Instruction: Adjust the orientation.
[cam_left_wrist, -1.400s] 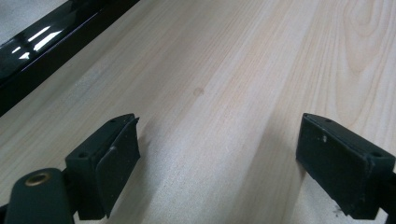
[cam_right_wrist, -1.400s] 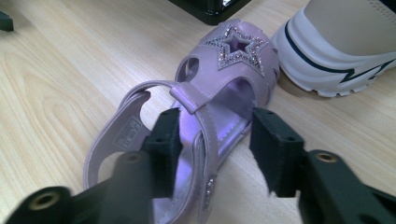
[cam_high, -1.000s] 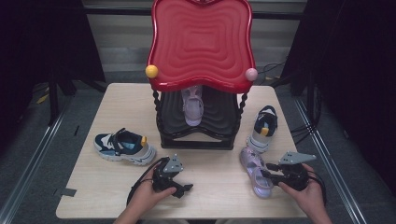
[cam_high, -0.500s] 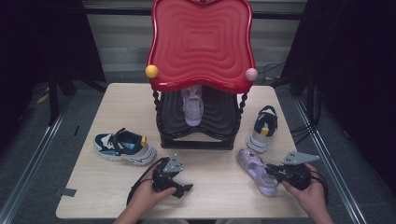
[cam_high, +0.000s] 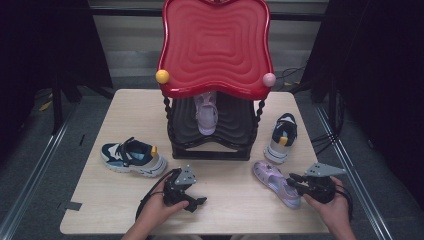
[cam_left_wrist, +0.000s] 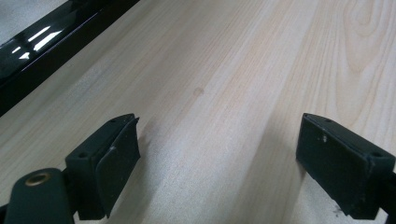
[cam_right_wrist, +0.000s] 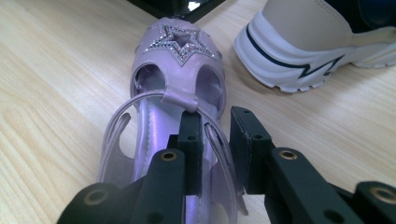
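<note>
Left to right across the table (cam_high: 115, 210). A navy sneaker (cam_high: 133, 158) lay at nine o'clock of the red-topped rack (cam_high: 214, 45), toe toward three. At six o'clock of the rack's left half the left gripper (cam_high: 196, 202) rested on the wood, its jaws spread wide with nothing between them; the left gripper view showed bare boards between its pads. On the rack's lower shelf sat a lilac sandal (cam_high: 205, 111), toe toward six. A second sandal (cam_high: 276, 182), the thing in hand, lay on the table at five o'clock of the rack, beside a second sneaker (cam_high: 281, 138). Its long axis ran from ten to four o'clock, star-trimmed toe toward ten, heel toward the right gripper (cam_high: 294, 181). That gripper's jaws had just been parting slightly and stood narrowly apart astride the heel strap (cam_right_wrist: 211, 135); whether the pads pressed it could not be told. The step appeared to be gripping the sandal by its heel. The next move probably calls for a firm pinch on the thin strap, then a lift toward the shelf beside its mate.
</note>
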